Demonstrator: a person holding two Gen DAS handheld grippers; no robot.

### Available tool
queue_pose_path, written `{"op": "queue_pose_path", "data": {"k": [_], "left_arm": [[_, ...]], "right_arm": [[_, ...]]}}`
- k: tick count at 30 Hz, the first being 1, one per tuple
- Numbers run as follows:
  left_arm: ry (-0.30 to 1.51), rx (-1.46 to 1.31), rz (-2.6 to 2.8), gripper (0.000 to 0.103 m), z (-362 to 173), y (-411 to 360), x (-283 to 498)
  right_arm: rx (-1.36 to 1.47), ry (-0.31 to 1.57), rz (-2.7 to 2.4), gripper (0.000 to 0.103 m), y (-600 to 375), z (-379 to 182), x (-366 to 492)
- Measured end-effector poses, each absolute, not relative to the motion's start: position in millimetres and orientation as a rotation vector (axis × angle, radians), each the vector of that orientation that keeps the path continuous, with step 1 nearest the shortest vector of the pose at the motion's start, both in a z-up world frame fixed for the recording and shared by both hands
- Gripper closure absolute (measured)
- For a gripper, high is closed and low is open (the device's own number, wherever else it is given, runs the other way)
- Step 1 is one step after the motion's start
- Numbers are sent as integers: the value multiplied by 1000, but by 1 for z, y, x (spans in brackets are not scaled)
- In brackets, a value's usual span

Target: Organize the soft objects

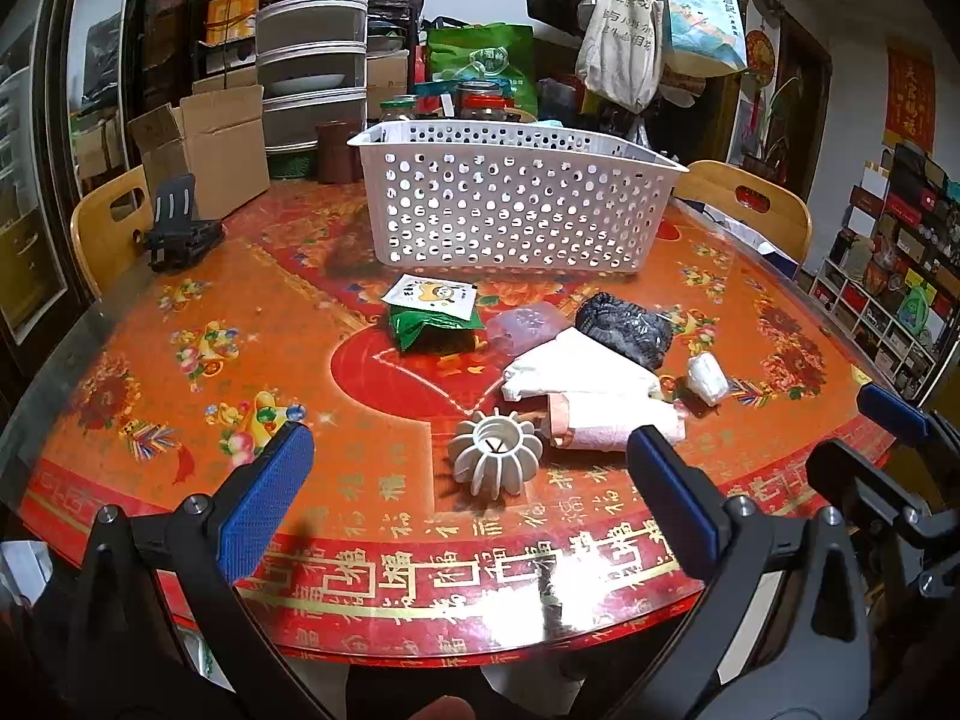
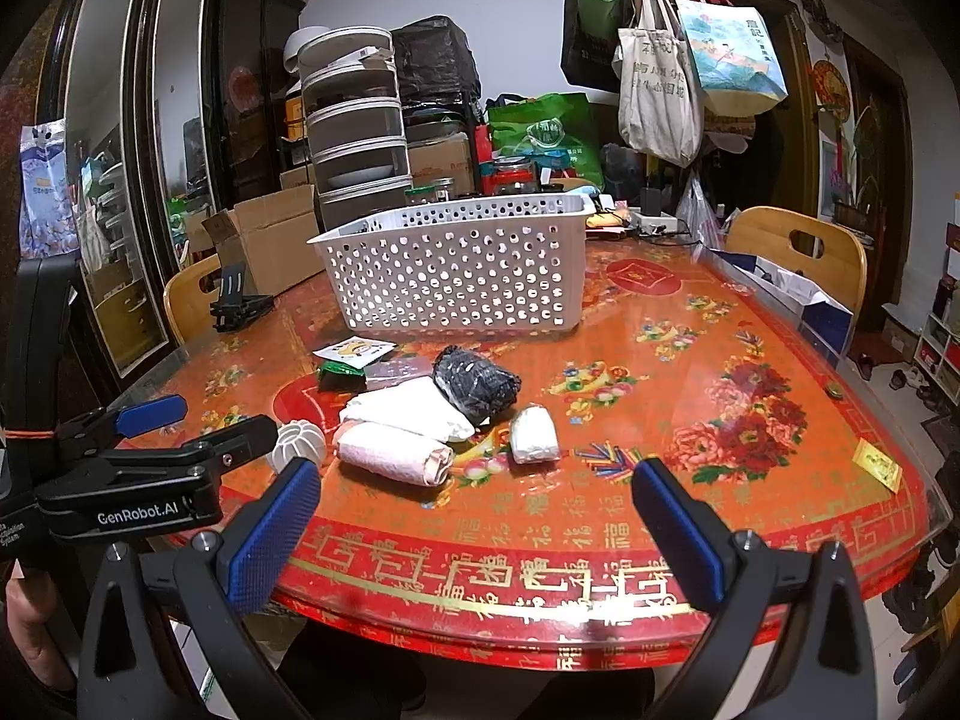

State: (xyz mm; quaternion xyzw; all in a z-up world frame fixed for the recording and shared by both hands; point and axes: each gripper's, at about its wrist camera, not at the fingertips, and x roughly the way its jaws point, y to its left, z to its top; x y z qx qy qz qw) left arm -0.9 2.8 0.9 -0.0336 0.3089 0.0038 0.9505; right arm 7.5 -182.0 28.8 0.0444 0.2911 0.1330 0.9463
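Observation:
A white perforated basket point(image 1: 516, 204) point(image 2: 462, 276) stands at the back of the red table point(image 1: 180, 396) point(image 2: 690, 420). In front of it lie soft things: a pink rolled cloth point(image 1: 612, 420) point(image 2: 393, 453), a white folded cloth point(image 1: 576, 372) point(image 2: 414, 408), a black knitted bundle point(image 1: 624, 330) point(image 2: 477, 384), a small white bundle point(image 1: 708, 378) point(image 2: 534, 435), a green packet point(image 1: 429, 327) point(image 2: 342, 375) and a purple pouch point(image 1: 522, 324). A white ribbed ball point(image 1: 495, 450) point(image 2: 297, 444) lies nearest. My left gripper point(image 1: 471, 474) is open, short of the ball. My right gripper point(image 2: 477, 510) is open over the near table edge.
A cardboard box point(image 1: 210, 150) point(image 2: 270, 240) and a black stand point(image 1: 180, 228) point(image 2: 237, 300) sit at the back left. Wooden chairs point(image 1: 750, 204) point(image 2: 798, 258) flank the table. Jars and stacked containers point(image 1: 312, 60) stand behind the basket. A small yellow card point(image 2: 879, 465) lies at the right edge.

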Motion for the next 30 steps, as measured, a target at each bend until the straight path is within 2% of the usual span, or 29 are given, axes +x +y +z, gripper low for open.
{"op": "queue_pose_path", "data": {"k": [6, 11, 14, 20, 23, 25, 27, 28, 30], "left_arm": [[633, -70, 25, 0, -3, 8, 3], [722, -28, 62, 0, -20, 17, 18], [793, -68, 20, 0, -32, 27, 29], [777, -92, -73, 0, -39, 27, 33], [780, -93, -115, 1, -40, 23, 38], [776, -99, -136, 7, -40, 20, 40], [778, -95, -138, 20, -40, 18, 43], [780, -91, -138, 23, -41, 18, 44], [783, -96, -143, 35, -43, 19, 45]], "right_arm": [[100, 610, 251, 0, -184, 22, 18], [143, 562, 224, 0, -202, 14, 33], [145, 663, 258, 0, -204, 7, 54], [138, 726, 207, 0, -202, -2, 76], [132, 748, 228, 7, -199, -6, 84], [130, 753, 235, 9, -197, -7, 87], [123, 754, 236, 11, -195, -8, 90], [121, 756, 234, 12, -195, -8, 91], [120, 765, 237, 14, -194, -10, 94]]}}
